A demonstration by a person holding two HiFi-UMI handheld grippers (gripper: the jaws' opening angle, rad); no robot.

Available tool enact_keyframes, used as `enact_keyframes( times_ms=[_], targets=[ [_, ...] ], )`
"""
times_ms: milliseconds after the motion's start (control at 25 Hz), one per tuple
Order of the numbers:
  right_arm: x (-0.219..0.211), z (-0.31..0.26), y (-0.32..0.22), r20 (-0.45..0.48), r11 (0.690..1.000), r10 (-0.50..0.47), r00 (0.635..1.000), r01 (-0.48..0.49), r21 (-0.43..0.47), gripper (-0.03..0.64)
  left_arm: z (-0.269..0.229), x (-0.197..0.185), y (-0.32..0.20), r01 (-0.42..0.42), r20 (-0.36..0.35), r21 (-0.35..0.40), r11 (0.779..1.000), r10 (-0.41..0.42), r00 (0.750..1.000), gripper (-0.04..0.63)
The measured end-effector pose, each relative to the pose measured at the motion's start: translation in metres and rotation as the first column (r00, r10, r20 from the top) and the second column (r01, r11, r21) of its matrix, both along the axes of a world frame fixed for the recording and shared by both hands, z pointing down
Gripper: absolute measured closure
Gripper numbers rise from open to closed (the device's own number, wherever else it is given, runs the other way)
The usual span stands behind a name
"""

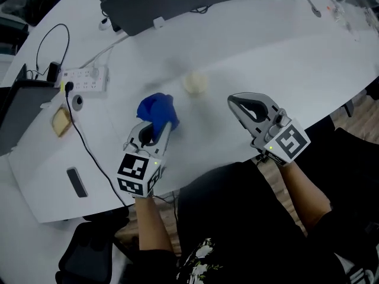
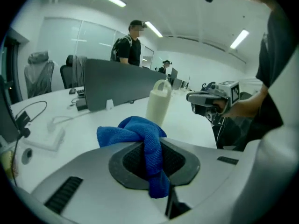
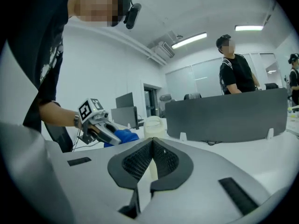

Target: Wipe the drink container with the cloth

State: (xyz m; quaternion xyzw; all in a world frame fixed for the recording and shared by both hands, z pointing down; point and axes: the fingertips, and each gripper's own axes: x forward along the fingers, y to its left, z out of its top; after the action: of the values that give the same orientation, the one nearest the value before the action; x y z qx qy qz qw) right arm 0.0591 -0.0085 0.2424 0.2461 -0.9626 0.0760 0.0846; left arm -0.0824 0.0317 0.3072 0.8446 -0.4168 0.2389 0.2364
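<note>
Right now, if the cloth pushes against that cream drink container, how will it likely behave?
Tall and narrow on the smooth table, the drink container would probably tip or slide. The shut right gripper, apart from it, likely gives no steadying.

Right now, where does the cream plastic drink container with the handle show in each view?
Head view: the cream plastic drink container sits upper centre, right of the blue cloth.
Left gripper view: centre, just behind the cloth.
Right gripper view: centre, cloth at its left.
Shared landmark: the blue cloth.
</note>
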Motion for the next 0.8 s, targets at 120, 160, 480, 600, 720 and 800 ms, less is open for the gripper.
enact_keyframes(
  times_ms=[120,160,480,600,720,800],
  targets=[
    [-0.004,-0.011,0.012,0.058,0.999,-0.039,0.998,0.039,-0.002,0.618,-0.035,0.007,0.017,0.012,0.023,0.107,0.994,-0.015,1.0,0.558],
    [-0.003,-0.013,0.015,0.066,0.999,-0.043,0.997,0.044,-0.007,0.618,-0.048,0.013,0.021,0.013,0.023,0.152,0.988,-0.017,1.0,0.558],
    [-0.001,-0.031,0.045,0.065,0.994,-0.099,0.993,0.101,-0.037,0.618,-0.11,0.036,0.045,0.092,-0.074,0.312,0.946,-0.072,0.995,0.558],
    [0.003,-0.051,0.046,0.081,0.995,-0.094,0.992,0.096,-0.026,0.618,-0.127,0.031,0.049,0.174,-0.126,0.338,0.925,-0.139,0.982,0.558],
    [0.006,-0.072,0.044,0.097,0.996,-0.082,0.992,0.084,-0.014,0.618,-0.152,0.016,0.049,0.288,-0.177,0.397,0.871,-0.235,0.956,0.558],
    [0.008,-0.088,0.038,0.102,0.998,-0.056,0.993,0.056,0.002,0.618,-0.171,0.004,0.049,0.355,-0.195,0.451,0.819,-0.298,0.934,0.558]
  ],
)
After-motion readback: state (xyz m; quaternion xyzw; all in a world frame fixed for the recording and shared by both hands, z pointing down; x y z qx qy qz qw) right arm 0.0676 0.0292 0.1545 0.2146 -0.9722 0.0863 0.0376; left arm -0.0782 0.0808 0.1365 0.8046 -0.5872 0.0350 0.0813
